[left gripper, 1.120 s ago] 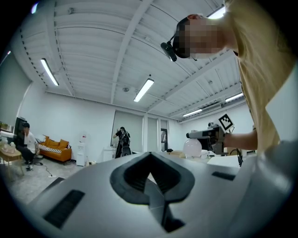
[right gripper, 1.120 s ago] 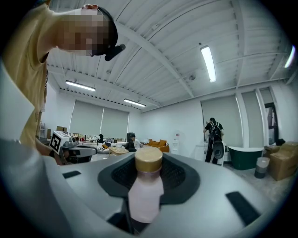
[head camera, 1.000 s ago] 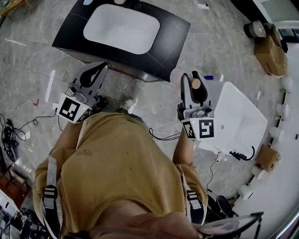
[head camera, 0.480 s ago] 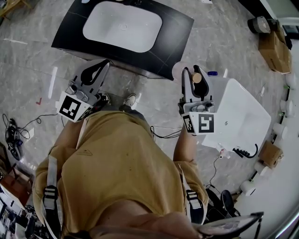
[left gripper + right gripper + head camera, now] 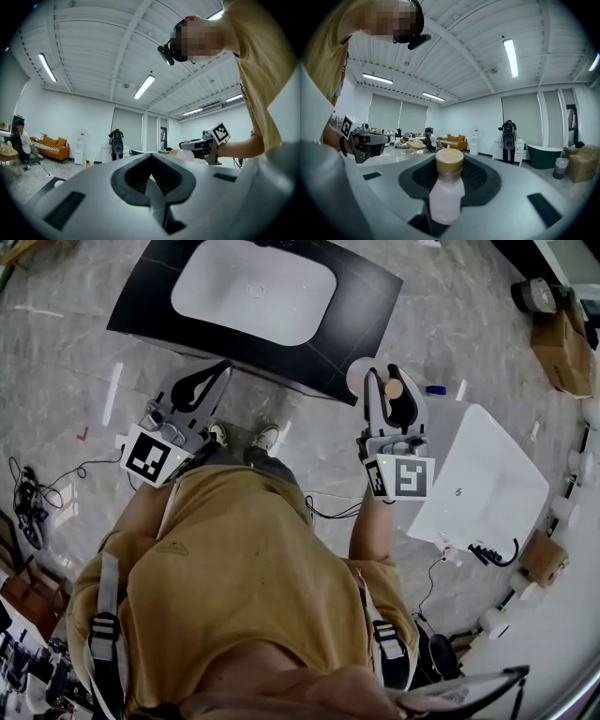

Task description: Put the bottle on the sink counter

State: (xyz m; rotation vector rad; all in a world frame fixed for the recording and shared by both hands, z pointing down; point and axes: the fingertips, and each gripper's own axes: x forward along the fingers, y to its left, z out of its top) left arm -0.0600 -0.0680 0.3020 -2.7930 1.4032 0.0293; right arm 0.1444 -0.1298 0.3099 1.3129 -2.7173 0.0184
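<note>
Head view: black sink counter point(image 5: 366, 296) upper left, floor point(image 5: 450, 334) seemingly grey marble; right gripper point(image 5: 384, 374) clamps the bottle point(image 5: 394, 388), left gripper point(image 5: 223, 369) fingers pressed together.

bottle point(image 5: 446, 192): pale pink, translucent body; matt gold cap.
sink counter point(image 5: 141, 320): black top, faint pale veining.
basin point(image 5: 253, 287): plain white.
right gripper point(image 5: 386, 381): light grey shell; black pads with a fine grid texture.
left gripper point(image 5: 208, 381): light grey shell; black pads.
marker cubes point(image 5: 403, 476): white faces carrying black square-block patterns.
floor point(image 5: 309, 446): grey marble, white veins.
shirt point(image 5: 234, 559): mustard tan, plain.
side unit point(image 5: 487, 484): white.
cartons point(image 5: 562, 343): brown cardboard.
sofa point(image 5: 49, 146): orange.
</note>
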